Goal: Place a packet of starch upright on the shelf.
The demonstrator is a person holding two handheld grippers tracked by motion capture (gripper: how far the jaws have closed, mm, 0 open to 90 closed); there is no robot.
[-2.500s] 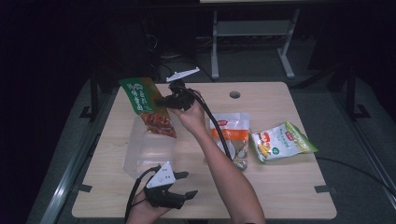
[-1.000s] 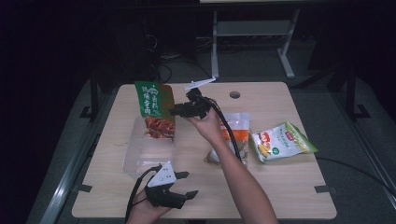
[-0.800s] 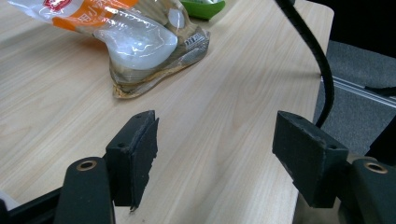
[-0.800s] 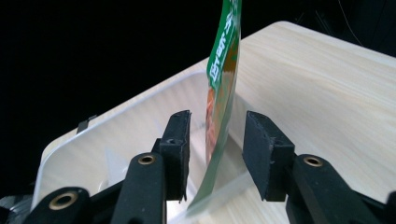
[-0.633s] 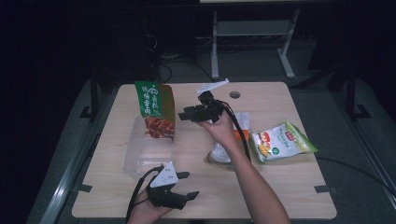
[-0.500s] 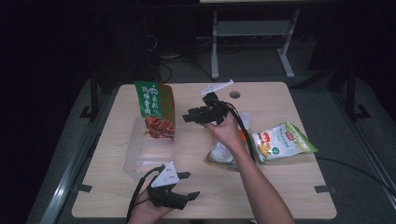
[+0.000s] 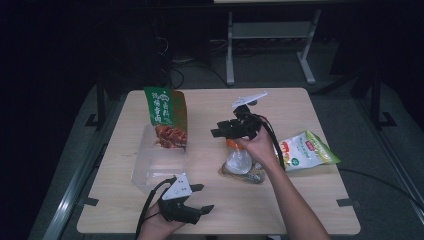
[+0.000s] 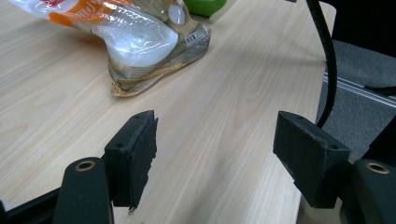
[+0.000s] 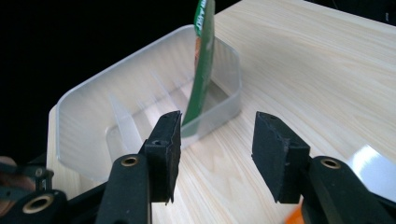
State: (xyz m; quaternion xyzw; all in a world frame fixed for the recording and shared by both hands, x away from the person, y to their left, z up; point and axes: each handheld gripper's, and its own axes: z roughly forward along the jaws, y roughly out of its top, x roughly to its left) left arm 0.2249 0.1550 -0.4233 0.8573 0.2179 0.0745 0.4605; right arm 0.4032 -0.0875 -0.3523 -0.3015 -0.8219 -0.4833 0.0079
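Observation:
A green and red snack bag stands upright in the far end of a clear plastic bin at the table's left. My right gripper hovers to the right of the bin and points back at it. It is open, its jaws have just been opening, and nothing is between them. The hand holding it is above a clear and orange bag. My left gripper rests open near the table's front edge with only bare wood between its jaws.
A green and white snack bag lies at the right of the table. A black cable hangs at the table's near edge. A metal stand is on the dark floor beyond the far edge.
My right gripper has let go of the green bag, opened wider and drawn away to the right. The bag stays standing in the bin. The left gripper has not moved.

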